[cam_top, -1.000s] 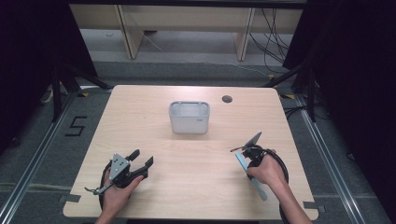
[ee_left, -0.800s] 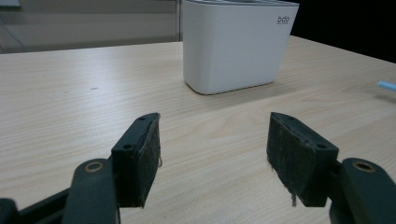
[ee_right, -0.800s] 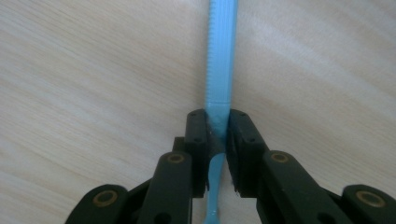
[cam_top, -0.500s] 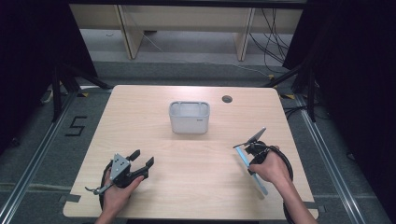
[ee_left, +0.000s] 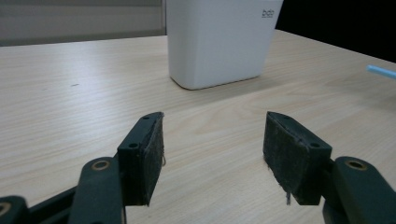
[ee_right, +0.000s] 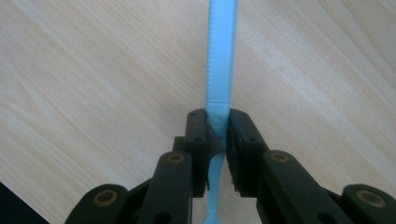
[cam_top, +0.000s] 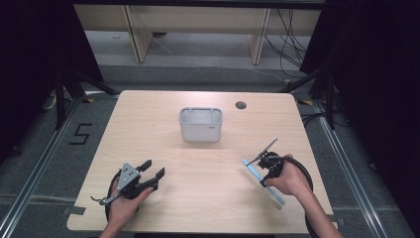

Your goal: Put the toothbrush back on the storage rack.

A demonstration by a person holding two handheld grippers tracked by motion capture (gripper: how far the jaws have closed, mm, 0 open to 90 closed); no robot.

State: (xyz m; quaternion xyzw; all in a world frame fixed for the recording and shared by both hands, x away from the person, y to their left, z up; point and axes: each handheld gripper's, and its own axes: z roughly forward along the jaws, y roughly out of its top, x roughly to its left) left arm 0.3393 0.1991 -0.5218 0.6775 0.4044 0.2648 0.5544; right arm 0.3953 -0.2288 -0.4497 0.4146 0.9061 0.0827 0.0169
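A light blue, flat plastic strip (cam_top: 252, 170) with a ridged edge lies slantwise low over the table at the right. My right gripper (cam_top: 266, 172) is shut on it; in the right gripper view the strip (ee_right: 219, 60) runs up from between the closed jaws of that gripper (ee_right: 217, 130). My left gripper (cam_top: 152, 168) rests at the table's near left, open with nothing between its pads (ee_left: 148, 158). A white rectangular container (cam_top: 200, 130) stands upright at mid-table, ahead of the left gripper (ee_left: 212, 158) and well apart from it. The same container (ee_left: 215, 42) is close in the left gripper view.
The wooden table (cam_top: 148, 119) has a small round cable hole (cam_top: 241, 105) at its far right. One end of the blue strip (ee_left: 380, 71) shows at the right of the left gripper view. Dark floor and shelving legs surround the table.
The right hand has drifted slightly to the right with the blue strip still held. The left gripper has not moved.
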